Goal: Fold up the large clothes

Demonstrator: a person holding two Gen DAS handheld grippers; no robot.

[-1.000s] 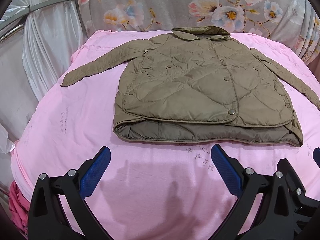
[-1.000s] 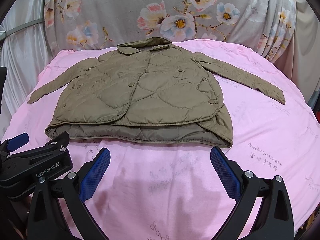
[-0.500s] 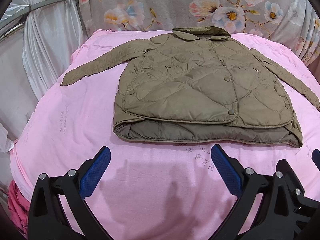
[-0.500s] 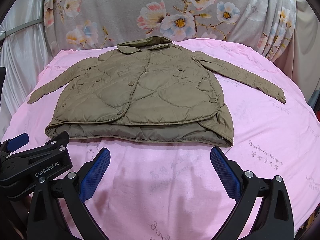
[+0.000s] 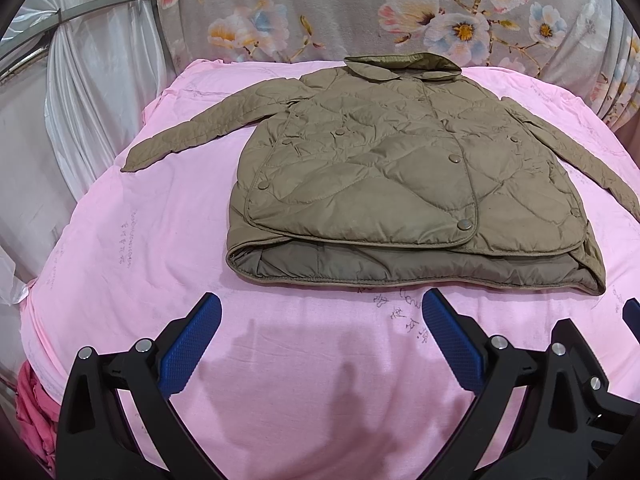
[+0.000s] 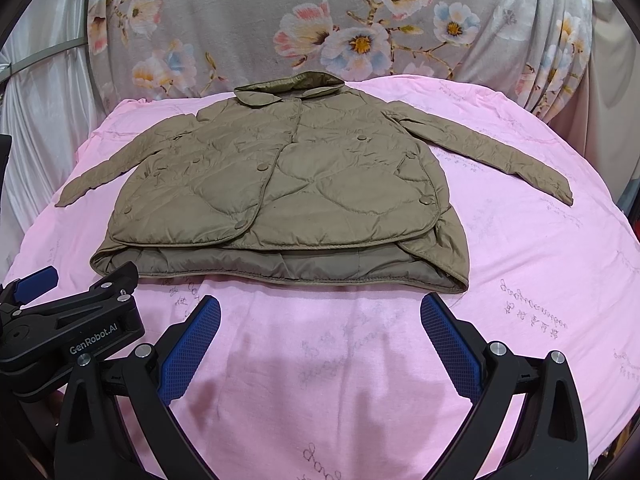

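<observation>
Pink sheet (image 5: 120,280) under flat jacket (image 5: 400,184)

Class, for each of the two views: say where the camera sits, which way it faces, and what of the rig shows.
Left wrist: on the left gripper, facing the olive jacket on the pink sheet; own jaws wide apart.
Right wrist: on the right gripper, facing likewise; own jaws apart, left gripper at lower left.
Shared: jacket, sheet, floral cloth.

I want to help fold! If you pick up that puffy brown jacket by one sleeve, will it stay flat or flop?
Probably flop: the jacket is soft quilted cloth, and its sleeve lies limp. It looks light and maybe slippery, given its faint sheen.
</observation>
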